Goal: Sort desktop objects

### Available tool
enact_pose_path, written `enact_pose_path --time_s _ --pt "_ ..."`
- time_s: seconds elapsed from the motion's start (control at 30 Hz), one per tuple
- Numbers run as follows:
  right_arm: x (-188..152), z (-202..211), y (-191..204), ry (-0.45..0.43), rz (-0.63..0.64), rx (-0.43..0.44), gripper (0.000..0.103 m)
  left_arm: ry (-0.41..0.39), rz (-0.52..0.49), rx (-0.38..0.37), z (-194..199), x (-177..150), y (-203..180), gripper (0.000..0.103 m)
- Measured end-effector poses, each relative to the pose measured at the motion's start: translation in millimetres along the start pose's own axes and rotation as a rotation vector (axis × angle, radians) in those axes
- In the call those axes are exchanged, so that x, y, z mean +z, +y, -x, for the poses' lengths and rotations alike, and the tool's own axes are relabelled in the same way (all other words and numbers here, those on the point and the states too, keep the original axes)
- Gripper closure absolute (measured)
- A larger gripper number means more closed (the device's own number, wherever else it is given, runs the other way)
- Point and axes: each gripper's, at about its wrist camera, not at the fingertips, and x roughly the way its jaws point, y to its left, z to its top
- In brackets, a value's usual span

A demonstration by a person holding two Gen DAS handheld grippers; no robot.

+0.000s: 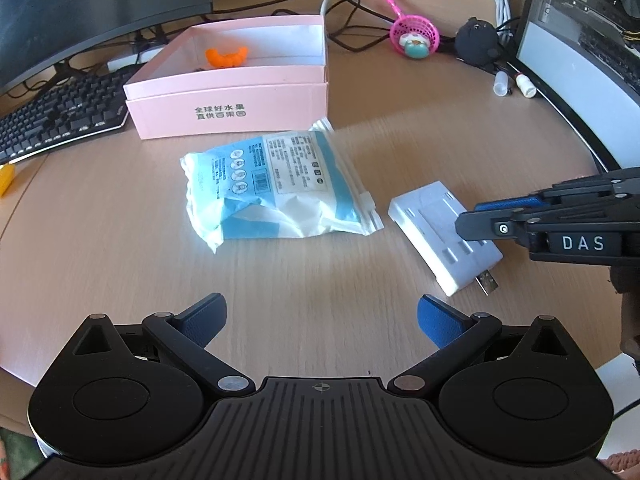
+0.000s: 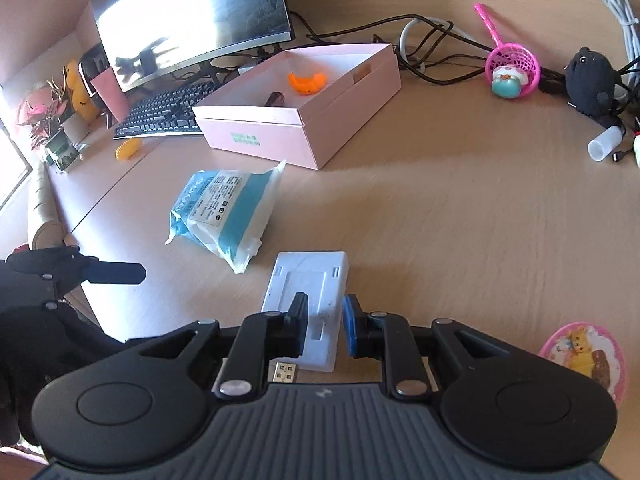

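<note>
I am bringing my right gripper (image 2: 323, 330) over the white charger (image 2: 306, 300), which is lying on the desk (image 2: 460, 220) toward its near edge, USB plug pointing back at me. The jaws are narrowed around its near end; I cannot tell if the pads are touching. It looks like a light, stiff, smooth plastic shell, likely slippery, so I am judging the long flat sides the best hold. My left gripper (image 1: 320, 320) is hanging wide open, empty. The wipes pack (image 1: 280, 188), soft and crinkly, is lying mid-desk. The pink box (image 1: 228, 112) behind it is holding an orange toy (image 1: 226, 57) and a small dark item.
</note>
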Motion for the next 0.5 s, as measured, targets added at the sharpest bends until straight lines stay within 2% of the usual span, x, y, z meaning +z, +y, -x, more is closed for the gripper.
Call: enact_pose_path --time_s 0.2,0.27,0.33,0.5 --pt "0.6 -2.4 -2.2 -0.014 -0.005 0.009 0.085 0.004 0.008 0.009 1.8 -2.2 1.1 0.0" --pt "0.3 -2.3 -2.0 -0.022 0.006 0.011 0.096 0.005 0.009 0.012 2.3 -2.9 0.6 0.0" --pt "0.7 -1.5 -0.1 -0.03 0.027 0.0 0.102 0.006 0.01 0.012 2.8 -3.3 0.3 0.0" --pt "2.4 6.3 -1.0 -0.05 0.029 0.001 0.103 0.005 0.009 0.013 3.7 -4.1 -0.4 0.0"
